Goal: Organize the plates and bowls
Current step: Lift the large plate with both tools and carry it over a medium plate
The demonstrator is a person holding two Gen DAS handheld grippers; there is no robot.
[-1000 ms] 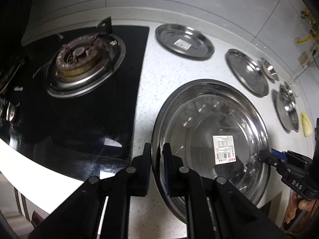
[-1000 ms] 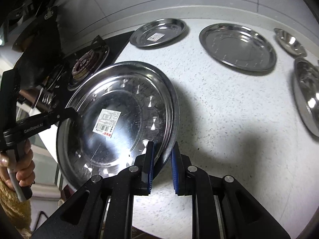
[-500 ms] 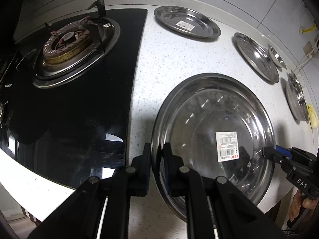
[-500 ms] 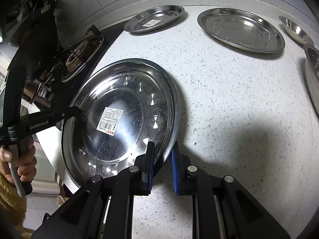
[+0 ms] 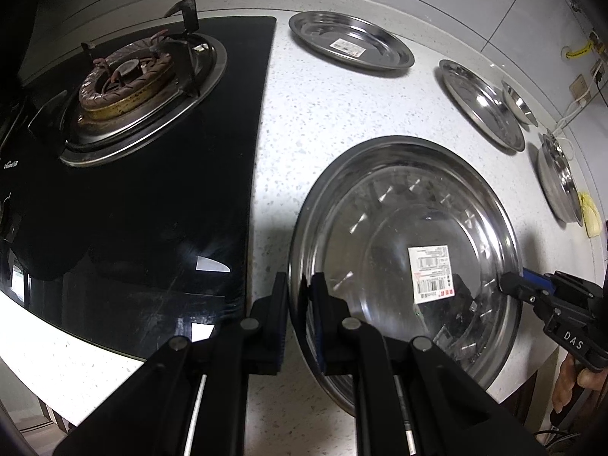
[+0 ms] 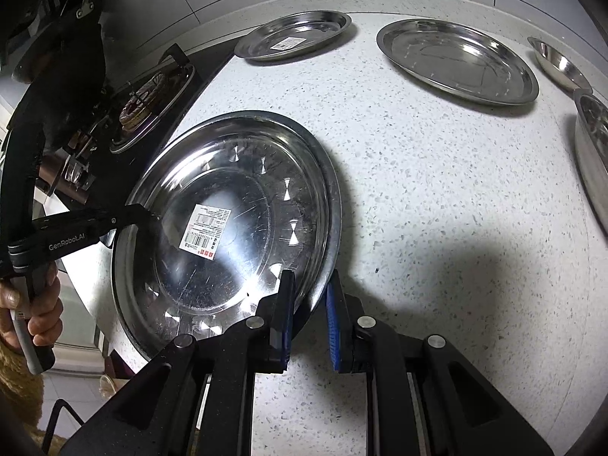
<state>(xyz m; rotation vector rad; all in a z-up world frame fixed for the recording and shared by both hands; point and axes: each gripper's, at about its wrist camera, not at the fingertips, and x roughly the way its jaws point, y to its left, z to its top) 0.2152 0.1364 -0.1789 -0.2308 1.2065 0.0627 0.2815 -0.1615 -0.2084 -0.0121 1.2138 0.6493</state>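
Note:
A large steel plate point(image 5: 402, 228) with a barcode label is held between both grippers just above the speckled counter point(image 5: 326, 106); it also shows in the right wrist view point(image 6: 235, 197). My left gripper point(image 5: 300, 296) is shut on its left rim. My right gripper point(image 6: 309, 292) is shut on its opposite rim and shows at the plate's far side in the left wrist view point(image 5: 528, 285). A smaller labelled plate point(image 5: 349, 43) point(image 6: 292, 36), a second large plate point(image 5: 480, 102) point(image 6: 456, 59), a small bowl point(image 5: 518, 102) point(image 6: 558, 62) and a deeper bowl point(image 5: 558, 174) point(image 6: 592, 152) lie farther back.
A black glass hob point(image 5: 152, 174) with a gas burner point(image 5: 125, 79) lies left of the plate. The counter's front edge point(image 5: 57, 357) runs below the grippers. A yellow cloth point(image 5: 591, 212) lies near the right wall, where cables hang.
Both grippers have kept their hold on the large plate. The plate has moved a little toward the counter's front and lower, so the far dishes look more distant.

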